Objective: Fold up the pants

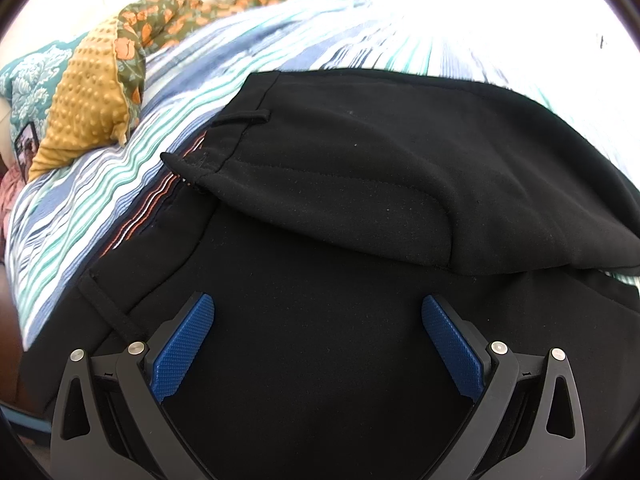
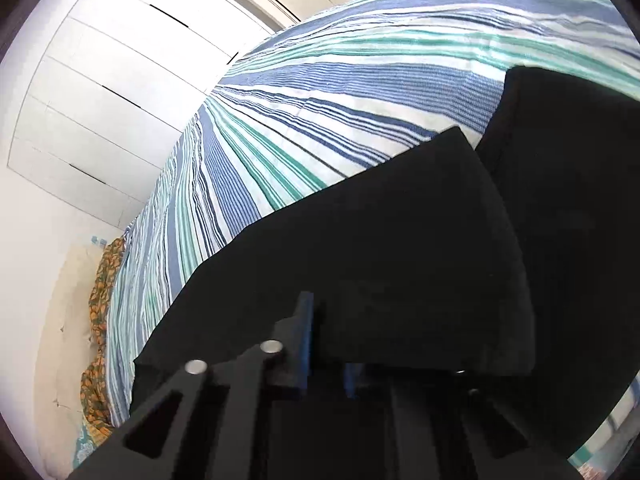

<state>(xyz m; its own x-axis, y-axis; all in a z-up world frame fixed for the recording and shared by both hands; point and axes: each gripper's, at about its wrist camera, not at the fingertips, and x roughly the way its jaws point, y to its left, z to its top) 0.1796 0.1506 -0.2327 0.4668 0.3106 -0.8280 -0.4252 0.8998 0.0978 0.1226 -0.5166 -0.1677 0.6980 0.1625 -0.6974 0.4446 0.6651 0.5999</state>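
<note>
Pants (image 1: 360, 208): black, laid on the striped bedspread (image 1: 120, 184), partly folded. One panel is doubled over the layer beneath, its curved folded edge crossing the middle of the left wrist view. The waistband with a belt loop (image 1: 244, 118) is turned toward the pillow end of the bed; a second belt loop (image 1: 108, 312) is seen on the lower layer near the bed's edge. A strip of orange and white lining is exposed along the waistband.

Left gripper (image 1: 318, 334): held over the lower layer of the pants, jaws spread wide, nothing between the blue pads (image 1: 184, 344). Whether the tips touch the cloth cannot be told.

Right gripper (image 2: 326, 344): jaws drawn narrow, closed on a fold of the black pants, which is draped over the far finger and hides most of it. One blue pad (image 2: 306, 340) is seen edge-on against the cloth.

Bedspread: blue, teal and white stripes, covering the whole bed top.

Mustard dotted cushion (image 1: 88, 108): at the far left corner of the bed, resting on the bedspread, well apart from the pants.

Floral cloth (image 1: 160, 20): olive with orange flowers, along the far edge behind the cushion.

Teal patterned pillow (image 1: 28, 80): just beside the cushion, at the corner.

White panelled wardrobe (image 2: 100, 92): beyond the bed in the right wrist view.
</note>
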